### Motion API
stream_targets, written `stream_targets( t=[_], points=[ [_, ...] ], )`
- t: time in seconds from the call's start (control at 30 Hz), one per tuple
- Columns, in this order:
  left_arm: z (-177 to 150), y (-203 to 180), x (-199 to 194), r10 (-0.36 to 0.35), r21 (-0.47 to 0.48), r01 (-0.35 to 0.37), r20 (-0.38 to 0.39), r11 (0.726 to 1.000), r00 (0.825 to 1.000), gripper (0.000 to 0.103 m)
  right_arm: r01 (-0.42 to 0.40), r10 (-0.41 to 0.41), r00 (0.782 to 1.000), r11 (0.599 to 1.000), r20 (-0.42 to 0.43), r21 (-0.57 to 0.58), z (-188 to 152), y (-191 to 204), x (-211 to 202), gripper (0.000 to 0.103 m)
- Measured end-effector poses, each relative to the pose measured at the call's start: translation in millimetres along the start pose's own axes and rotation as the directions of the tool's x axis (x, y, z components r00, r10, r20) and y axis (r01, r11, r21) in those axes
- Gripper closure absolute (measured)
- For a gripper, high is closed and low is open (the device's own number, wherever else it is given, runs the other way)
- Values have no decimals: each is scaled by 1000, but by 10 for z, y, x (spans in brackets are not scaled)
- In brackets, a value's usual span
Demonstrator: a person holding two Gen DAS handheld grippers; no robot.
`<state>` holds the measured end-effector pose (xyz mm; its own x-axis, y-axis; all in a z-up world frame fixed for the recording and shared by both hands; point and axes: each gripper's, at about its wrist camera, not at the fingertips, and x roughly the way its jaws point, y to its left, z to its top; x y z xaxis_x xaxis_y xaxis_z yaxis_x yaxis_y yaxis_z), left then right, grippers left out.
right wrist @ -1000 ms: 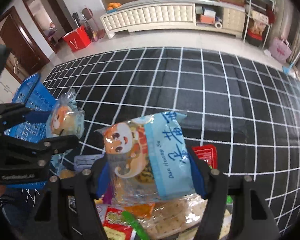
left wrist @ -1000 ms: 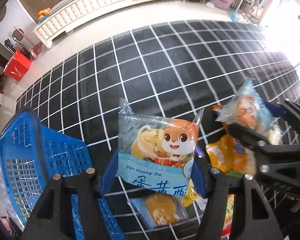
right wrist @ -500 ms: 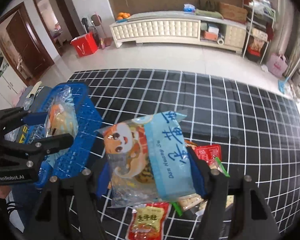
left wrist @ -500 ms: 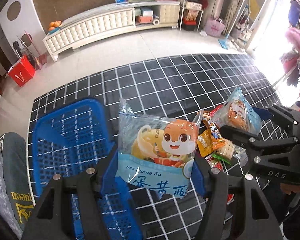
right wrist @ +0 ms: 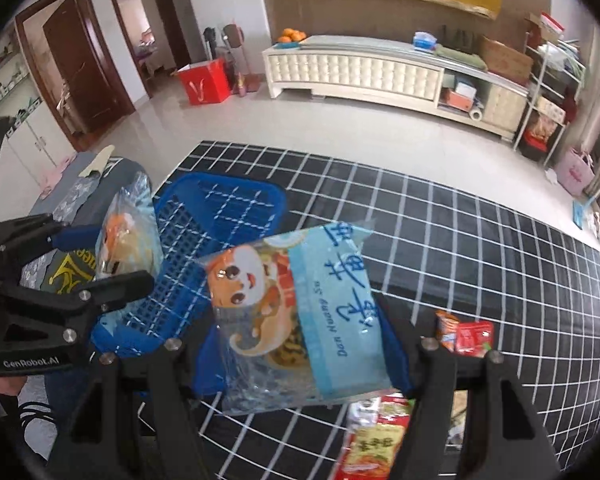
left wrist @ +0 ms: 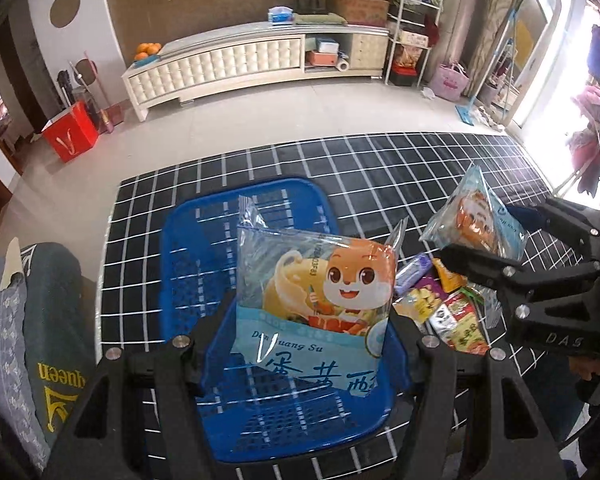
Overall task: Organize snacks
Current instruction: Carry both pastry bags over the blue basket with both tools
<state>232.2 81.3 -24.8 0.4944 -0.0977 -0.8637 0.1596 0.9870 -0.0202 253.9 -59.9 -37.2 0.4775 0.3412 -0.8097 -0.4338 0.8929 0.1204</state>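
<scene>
My left gripper is shut on a pale blue squirrel-print snack bag, which hangs above the blue plastic basket. In the right wrist view my right gripper is shut on a second squirrel-print bag, raised to the right of the basket. Each gripper shows in the other's view: the right gripper with its bag, and the left gripper with its bag. A pile of loose snack packets lies on the rug right of the basket.
A black rug with white grid lines covers the floor. Folded clothes lie left of the basket. More red packets sit below my right gripper. A white cabinet and a red bag stand far back.
Both grippers rose with their bags still held. The left one swung over the blue basket, which now lies right beneath its bag. The snack pile now looks smaller and farther.
</scene>
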Motion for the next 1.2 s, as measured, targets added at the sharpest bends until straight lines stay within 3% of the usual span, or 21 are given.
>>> stream_targets(
  t=[0.33,0.6,0.87,1.2],
  points=[
    [-22,405,103,-12,-39,12,-17,999,1000,40,-10,9,999,1000,-35,-13,197,358,266,31],
    [106,568,331,-38,-67,35,-38,997,999,39,13,-13,998,1000,-60,2,211,331,378,31],
    [190,686,648,-4,-96,-2,-61,995,998,33,26,-25,997,1000,-75,12,202,327,416,31],
    [43,798,368,-9,-123,6,-28,992,1000,32,20,-19,997,1000,-72,3,277,424,378,31]
  ],
)
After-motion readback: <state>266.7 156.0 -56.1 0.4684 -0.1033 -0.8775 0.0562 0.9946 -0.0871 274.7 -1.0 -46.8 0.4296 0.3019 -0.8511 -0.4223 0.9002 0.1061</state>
